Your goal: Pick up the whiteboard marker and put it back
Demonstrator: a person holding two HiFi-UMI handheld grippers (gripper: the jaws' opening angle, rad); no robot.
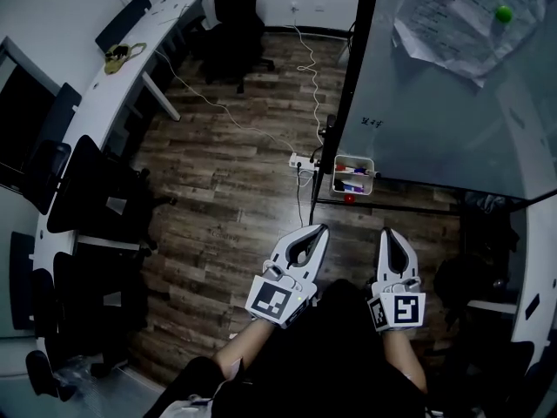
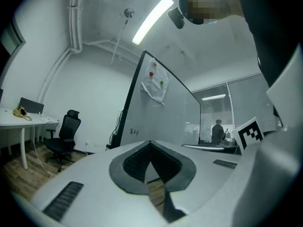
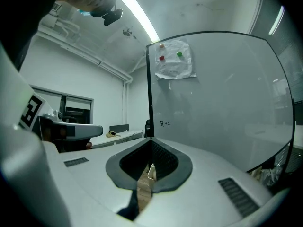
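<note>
A small white tray (image 1: 353,160) hangs at the whiteboard's (image 1: 435,103) lower left corner and holds whiteboard markers (image 1: 352,182) with dark and purple bodies. A red dot (image 1: 349,198) sits just under it. Both grippers are held level over the wooden floor, short of the tray. My left gripper (image 1: 321,228) is shut and empty, its tips below and left of the tray. My right gripper (image 1: 386,232) is shut and empty, below and right of it. In the left gripper view the left gripper (image 2: 150,142) faces the whiteboard (image 2: 161,112). From the right gripper (image 3: 152,140), the whiteboard (image 3: 213,103) fills the right half.
A crumpled paper (image 1: 466,24) is pinned high on the board by a red and a green magnet. A power strip with cables (image 1: 300,159) lies by the board's foot. A black office chair (image 1: 233,24) and a curved white desk (image 1: 96,103) stand to the left, with dark chairs (image 1: 96,198).
</note>
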